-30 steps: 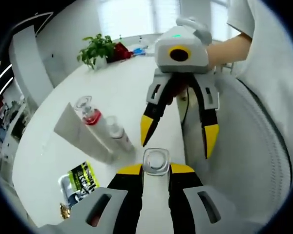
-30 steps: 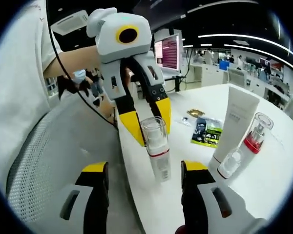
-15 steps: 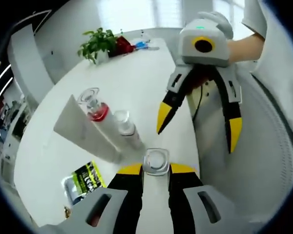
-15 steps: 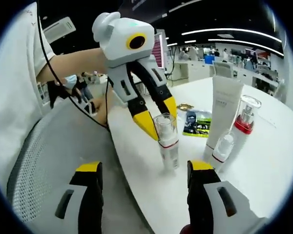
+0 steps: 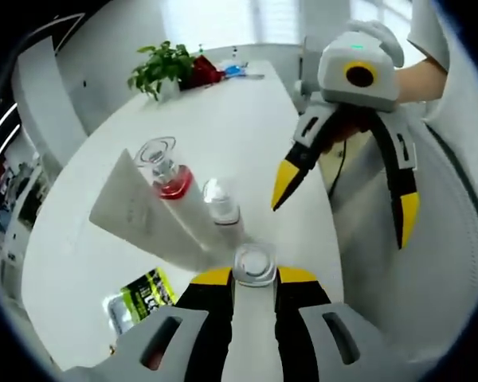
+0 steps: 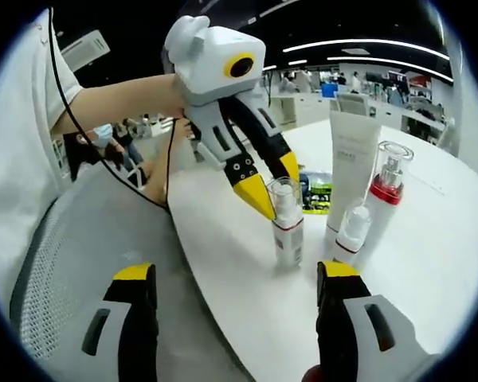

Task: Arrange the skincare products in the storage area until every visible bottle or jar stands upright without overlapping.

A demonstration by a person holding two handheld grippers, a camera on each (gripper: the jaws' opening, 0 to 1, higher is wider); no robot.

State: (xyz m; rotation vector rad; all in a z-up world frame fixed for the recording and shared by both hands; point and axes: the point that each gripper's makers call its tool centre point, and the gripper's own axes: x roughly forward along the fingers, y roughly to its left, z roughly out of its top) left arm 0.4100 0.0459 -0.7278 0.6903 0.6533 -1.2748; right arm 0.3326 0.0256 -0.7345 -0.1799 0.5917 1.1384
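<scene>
A small bottle (image 6: pixel 287 231) with a clear cap and a red band stands upright on the white table (image 6: pixel 239 263). My left gripper (image 6: pixel 277 187) is shut on its cap, which shows from above (image 5: pixel 255 265) between the yellow tips of my left gripper (image 5: pixel 255 275). Just beyond it stand a small white spray bottle (image 6: pixel 350 231) (image 5: pixel 222 205), a red-collared pump bottle (image 6: pixel 386 189) (image 5: pixel 170 169) and a tall white tube (image 6: pixel 351 163) (image 5: pixel 131 213). My right gripper (image 6: pixel 235 274) (image 5: pixel 346 203) is open and holds nothing, hanging off the table's near edge.
A green and black packet (image 6: pixel 315 195) (image 5: pixel 140 298) lies flat behind the bottles. A potted plant (image 5: pixel 163 68) stands at the table's far end. A grey mesh chair (image 6: pixel 72 239) sits beside the table edge, under the person's arm.
The left gripper has lowered the tilted bottle onto the table and brought it upright, closer to the other products. The right gripper has drawn back from it.
</scene>
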